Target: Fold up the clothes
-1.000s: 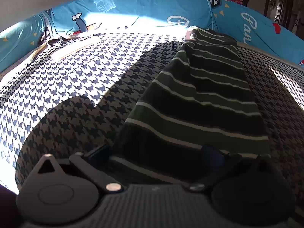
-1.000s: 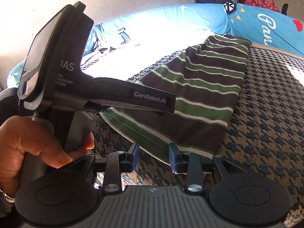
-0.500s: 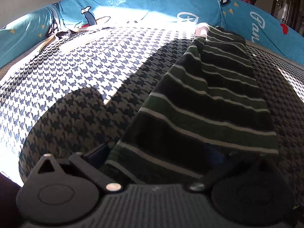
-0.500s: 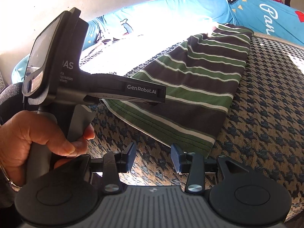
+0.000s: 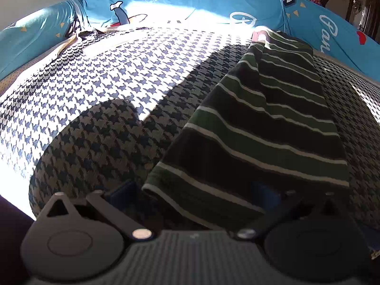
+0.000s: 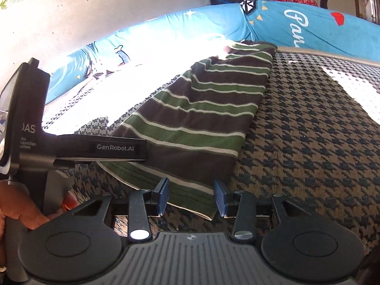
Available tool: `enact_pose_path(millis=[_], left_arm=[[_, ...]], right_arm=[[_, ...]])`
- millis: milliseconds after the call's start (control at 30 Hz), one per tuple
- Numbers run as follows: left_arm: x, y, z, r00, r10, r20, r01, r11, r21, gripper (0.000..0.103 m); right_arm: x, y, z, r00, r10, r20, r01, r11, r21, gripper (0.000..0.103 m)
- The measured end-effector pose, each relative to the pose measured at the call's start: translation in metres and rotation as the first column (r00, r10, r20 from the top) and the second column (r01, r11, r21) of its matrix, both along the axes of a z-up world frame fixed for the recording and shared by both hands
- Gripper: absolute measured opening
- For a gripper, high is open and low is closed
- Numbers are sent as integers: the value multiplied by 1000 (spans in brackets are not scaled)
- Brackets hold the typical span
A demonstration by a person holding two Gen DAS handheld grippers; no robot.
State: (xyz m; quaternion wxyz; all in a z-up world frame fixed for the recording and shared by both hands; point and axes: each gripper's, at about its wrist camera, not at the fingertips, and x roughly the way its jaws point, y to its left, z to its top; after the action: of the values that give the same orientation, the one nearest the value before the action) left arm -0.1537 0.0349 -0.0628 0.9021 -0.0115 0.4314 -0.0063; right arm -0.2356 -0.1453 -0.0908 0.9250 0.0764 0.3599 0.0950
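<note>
"GenRobot.AI" is read in pale letters on the black bar of the left gripper [image 6: 118, 147], seen from the right wrist. "JAS" is partly legible on its upright plate. "Pan", white script, is printed on the blue bumper [image 6: 296, 27] at the bed's far edge.
</note>
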Motion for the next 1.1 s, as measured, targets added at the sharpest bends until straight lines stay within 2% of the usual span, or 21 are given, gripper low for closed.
enact_pose_path(millis=[167, 367, 500, 700, 867, 1033, 1100], left_arm=[[-4, 1, 2, 1000, 13, -2, -13, 1000, -9, 103], [-15, 1, 11, 997, 42, 66, -41, 999, -22, 103], [-12, -11, 20, 991, 14, 131, -15, 1000, 5, 103], [4, -38, 21, 987, -62, 145, 60, 998, 23, 103], [17, -56, 15, 986, -117, 121, 114, 993, 33, 103], [25, -49, 3, 995, -82, 59, 83, 996, -22, 103], [24, -51, 1, 994, -99, 52, 98, 995, 8, 103]], right_arm=[[-2, 0, 0, 1000, 6, -11, -6, 1000, 19, 47], [-3, 2, -1, 1000, 10, -18, -10, 1000, 22, 48], [-4, 3, -1, 1000, 18, -21, -18, 1000, 16, 48], [-5, 3, -2, 999, 30, -22, -30, 999, 16, 48], [-5, 3, -4, 999, 34, -22, -33, 999, 14, 48], [-4, 1, -3, 999, 44, -27, -43, 999, 23, 49], [-5, 1, -3, 998, 51, -28, -50, 999, 19, 49]])
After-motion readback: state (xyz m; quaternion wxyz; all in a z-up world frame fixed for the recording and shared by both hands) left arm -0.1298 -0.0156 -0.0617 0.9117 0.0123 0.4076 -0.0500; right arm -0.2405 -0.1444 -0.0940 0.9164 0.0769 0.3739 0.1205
